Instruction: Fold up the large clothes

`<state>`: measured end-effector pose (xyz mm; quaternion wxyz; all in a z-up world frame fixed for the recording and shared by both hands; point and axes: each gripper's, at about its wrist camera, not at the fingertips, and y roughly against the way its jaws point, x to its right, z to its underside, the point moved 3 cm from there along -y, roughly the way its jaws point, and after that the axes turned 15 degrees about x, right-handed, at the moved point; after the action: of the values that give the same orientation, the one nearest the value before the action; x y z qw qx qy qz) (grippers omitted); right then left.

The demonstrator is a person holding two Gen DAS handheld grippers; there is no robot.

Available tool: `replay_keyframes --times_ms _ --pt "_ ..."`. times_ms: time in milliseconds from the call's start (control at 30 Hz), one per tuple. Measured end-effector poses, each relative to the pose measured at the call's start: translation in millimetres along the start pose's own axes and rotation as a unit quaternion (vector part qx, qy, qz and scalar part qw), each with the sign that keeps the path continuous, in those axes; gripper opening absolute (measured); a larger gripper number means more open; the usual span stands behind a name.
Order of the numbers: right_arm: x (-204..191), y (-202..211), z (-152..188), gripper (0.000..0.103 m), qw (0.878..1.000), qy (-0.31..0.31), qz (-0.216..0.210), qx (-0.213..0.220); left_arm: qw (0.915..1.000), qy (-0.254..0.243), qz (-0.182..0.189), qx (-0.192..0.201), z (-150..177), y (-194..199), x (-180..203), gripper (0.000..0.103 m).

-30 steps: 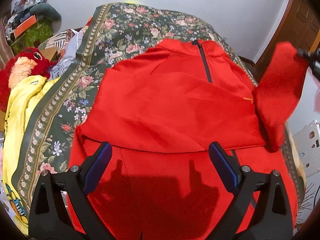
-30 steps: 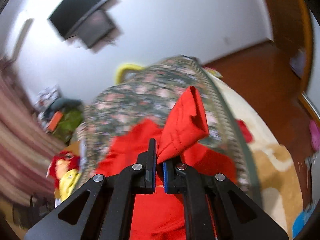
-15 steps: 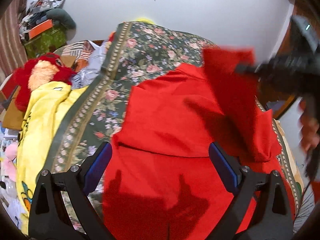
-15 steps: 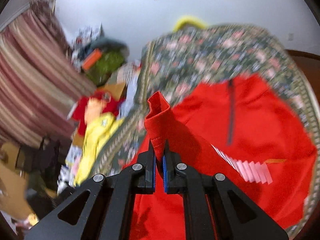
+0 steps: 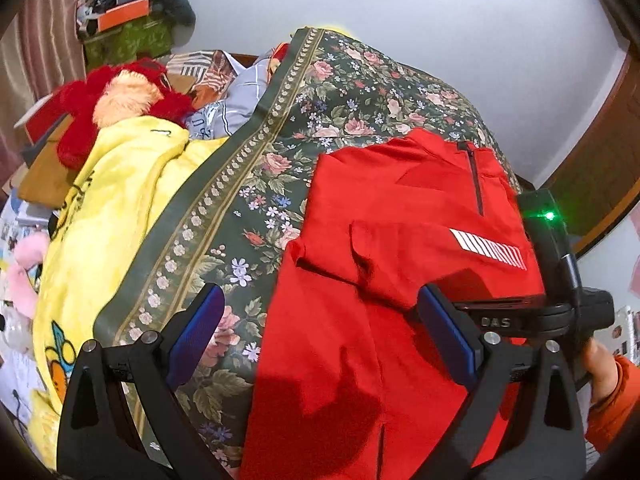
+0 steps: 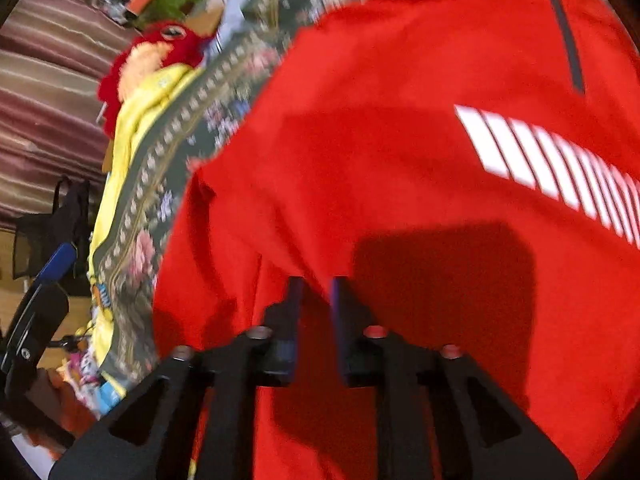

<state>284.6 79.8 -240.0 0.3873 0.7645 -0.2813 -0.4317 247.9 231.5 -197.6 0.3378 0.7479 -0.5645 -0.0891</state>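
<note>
Left wrist view: we find the red garment (image 5: 400,240) spread on the bed (image 5: 352,92), whose flowered cover serves as our landmark; the garment lies on the near part of that cover, its zip collar toward the wall.
Garment condition: we note both sleeves laid in over the chest, a white striped patch (image 5: 488,250) lying on top on the side away from the yellow blanket (image 5: 112,208).
Left tool (image 5: 320,328): pads wide apart and empty, hovering above the garment's lower half, one pad over the flowered cover.
Right tool (image 6: 316,296): we see it low over the garment near the folded sleeve, jaws opening; red cloth sits in the gap, yet the pads no longer look pressed on it.
Step in hand: in our judgement, release of the sleeve laid across the body.
Next move: we judge the sleeve must be let go cleanly, then the hem taken by both tools and carried toward the collar without dragging the sleeves loose.
Surroundings: a red plush toy (image 5: 120,100) beyond the yellow blanket, well apart from the garment.
</note>
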Motion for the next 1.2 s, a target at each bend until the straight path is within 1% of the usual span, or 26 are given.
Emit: replay_keyframes --times_ms 33,67,133,200,267,300,367,433,533,600,667,700,767,833,900,967,1000,1033,1067,1100,1133,1167,1200 --pt "2.6 10.8 -2.2 0.030 1.000 0.001 0.003 0.012 1.0000 0.004 0.002 -0.002 0.1 -0.1 0.4 0.098" --pt "4.7 21.9 -4.5 0.040 1.000 0.008 0.011 0.025 1.0000 0.008 0.005 -0.003 0.0 -0.1 1.3 0.098" --pt "8.5 47.1 -10.0 0.046 0.998 0.027 0.019 0.060 0.9998 0.014 0.012 -0.006 -1.2 -1.6 3.3 0.098" --pt "14.1 68.6 -14.8 0.049 0.995 0.039 0.026 0.085 0.9994 0.022 0.024 -0.011 -1.0 -3.1 7.9 0.098" --pt "28.3 101.0 -18.0 0.051 0.991 0.039 0.034 0.123 0.9983 0.036 0.042 -0.019 0.6 -5.4 13.6 0.098" --pt "35.6 113.4 -20.6 0.052 0.989 0.034 0.039 0.140 0.9976 0.042 0.049 -0.023 1.3 -6.8 15.6 0.098" --pt "54.9 139.4 -21.3 0.057 0.983 0.020 0.058 0.174 0.9947 0.059 0.074 -0.039 6.1 -12.6 24.4 0.098" --pt "74.4 158.0 -20.2 0.057 0.977 0.005 0.079 0.200 0.9913 0.074 0.095 -0.055 11.5 -19.4 32.8 0.098" --pt "102.6 179.5 -11.8 0.057 0.970 -0.012 0.114 0.217 0.9831 0.102 0.126 -0.085 23.0 -33.9 43.7 0.098" --pt "123.6 192.9 -2.5 0.057 0.964 -0.022 0.139 0.223 0.9775 0.123 0.134 -0.106 30.8 -47.1 46.2 0.097" --pt "143.2 202.8 11.3 0.057 0.959 -0.030 0.165 0.226 0.9692 0.157 0.139 -0.129 40.5 -64.6 44.7 0.095" --pt "152.0 210.7 15.7 0.057 0.958 -0.031 0.170 0.227 0.9668 0.167 0.138 -0.136 43.3 -70.4 43.3 0.091" --pt "166.1 218.4 29.6 0.057 0.955 -0.042 0.182 0.230 0.9595 0.200 0.127 -0.152 52.2 -88.0 36.3 0.088" --pt "177.7 226.0 40.4 0.057 0.952 -0.054 0.189 0.233 0.9542 0.222 0.120 -0.161 57.9 -100.3 29.3 0.080" --pt "188.7 231.5 48.7 0.057 0.949 -0.067 0.197 0.236 0.9521 0.231 0.111 -0.167 62.0 -111.1 26.0 0.075" --pt "198.1 235.7 55.6 0.057 0.947 -0.084 0.197 0.241 0.9503 0.238 0.110 -0.168 65.0 -122.3 25.5 0.070" --pt "203.2 237.6 58.7 0.057 0.946 -0.092 0.195 0.241 0.9509 0.237 0.106 -0.169 66.1 -125.9 25.0 0.065" --pt "209.4 239.4 63.1 0.057 0.945 -0.102 0.193 0.243 0.9534 0.231 0.098 -0.168 66.4 -130.2 25.2 0.060" --pt "213.1 239.0 64.9 0.057 0.944 -0.112 0.190 0.245 0.9567 0.222 0.093 -0.164 65.4 -133.4 26.8 0.058" --pt "215.2 238.5 66.2 0.057 0.944 -0.117 0.189 0.244 0.9591 0.216 0.088 -0.161 64.1 -136.3 27.7 0.052" --pt "218.6 237.2 67.1 0.057 0.943 -0.125 0.186 0.245 0.9632 0.205 0.077 -0.156 61.7 -138.7 29.1 0.045" --pt "220.4 236.2 67.6 0.057 0.943 -0.129 0.186 0.243 0.9675 0.193 0.067 -0.149 58.3 -139.9 30.8 0.041" --pt "222.0 235.9 68.4 0.057 0.943 -0.132 0.186 0.244 0.9703 0.185 0.060 -0.144 56.5 -139.7 30.7 0.028"
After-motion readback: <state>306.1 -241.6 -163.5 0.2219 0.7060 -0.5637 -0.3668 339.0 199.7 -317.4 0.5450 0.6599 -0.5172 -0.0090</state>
